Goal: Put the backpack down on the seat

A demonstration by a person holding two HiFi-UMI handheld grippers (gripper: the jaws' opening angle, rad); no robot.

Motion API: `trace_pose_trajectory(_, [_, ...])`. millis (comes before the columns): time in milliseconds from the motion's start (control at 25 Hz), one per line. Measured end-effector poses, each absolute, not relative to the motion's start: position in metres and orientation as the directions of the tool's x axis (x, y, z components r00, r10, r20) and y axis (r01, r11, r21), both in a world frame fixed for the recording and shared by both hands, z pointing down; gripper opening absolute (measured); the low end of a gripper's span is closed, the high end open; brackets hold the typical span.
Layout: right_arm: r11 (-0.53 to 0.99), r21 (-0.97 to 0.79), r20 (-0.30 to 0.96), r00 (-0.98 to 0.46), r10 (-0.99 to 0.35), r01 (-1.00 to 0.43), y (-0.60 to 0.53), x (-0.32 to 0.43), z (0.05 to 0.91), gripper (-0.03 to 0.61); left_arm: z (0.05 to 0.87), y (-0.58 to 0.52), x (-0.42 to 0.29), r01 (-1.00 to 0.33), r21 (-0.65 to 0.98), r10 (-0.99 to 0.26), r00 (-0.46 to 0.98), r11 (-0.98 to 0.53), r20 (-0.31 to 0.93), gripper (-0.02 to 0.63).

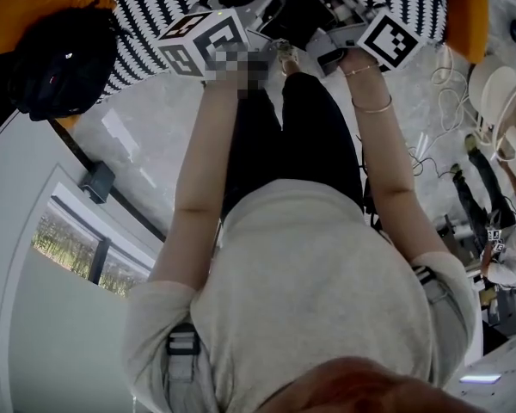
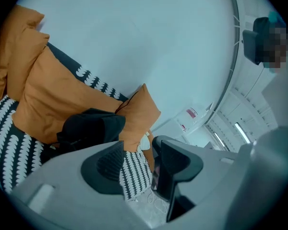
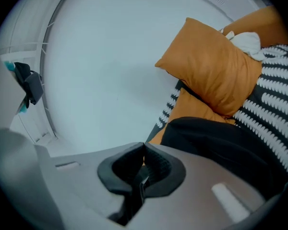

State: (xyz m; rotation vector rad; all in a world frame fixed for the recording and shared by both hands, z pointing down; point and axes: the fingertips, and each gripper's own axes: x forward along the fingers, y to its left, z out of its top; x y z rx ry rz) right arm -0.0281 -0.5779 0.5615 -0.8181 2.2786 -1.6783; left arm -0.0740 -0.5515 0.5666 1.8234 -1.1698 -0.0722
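The black backpack (image 1: 60, 63) lies on the black-and-white patterned seat (image 1: 146, 24), leaning against orange cushions (image 2: 53, 95). In the left gripper view the backpack (image 2: 91, 128) sits beyond my left gripper (image 2: 139, 166), which is open with nothing between its jaws. My right gripper (image 3: 144, 169) is shut, pads pressed together on nothing, and the backpack (image 3: 221, 143) lies just behind it to the right. In the head view both marker cubes, left (image 1: 202, 41) and right (image 1: 387, 37), are held out over the seat's front edge, to the right of the backpack.
An orange cushion (image 3: 211, 66) and a white cloth (image 3: 247, 42) rest at the sofa back. White cables (image 1: 439, 101) trail over the marble floor at right, near white round stools (image 1: 499, 93). A small dark box (image 1: 97, 181) stands by the curved white wall at left.
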Motion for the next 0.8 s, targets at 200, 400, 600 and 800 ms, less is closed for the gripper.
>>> trace_pose_trajectory(200, [0.260, -0.944, 0.039, -0.852, -0.522, -0.203, -0.556, -0.027, 0.523, 0.003, 0.532, -0.536, -0.075, -0.610, 0.777, -0.769, 0.569, -0.155, 0.293, 0.189])
trace_pose_trajectory(400, [0.334, -0.927, -0.029, -0.856, -0.515, -0.170, -0.528, -0.029, 0.484, 0.003, 0.486, -0.512, -0.078, -0.618, 0.741, -0.787, 0.581, -0.262, 0.207, 0.022])
trace_pose_trajectory(600, [0.426, -0.897, -0.113, -0.872, -0.477, -0.117, -0.485, -0.035, 0.432, 0.003, 0.442, -0.478, -0.074, -0.616, 0.687, -0.769, 0.625, -0.384, 0.131, 0.006])
trace_pose_trajectory(800, [0.486, -0.867, -0.159, -0.865, -0.475, -0.107, -0.448, -0.044, 0.386, 0.003, 0.401, -0.443, -0.080, -0.593, 0.649, -0.745, 0.664, -0.477, 0.060, 0.006])
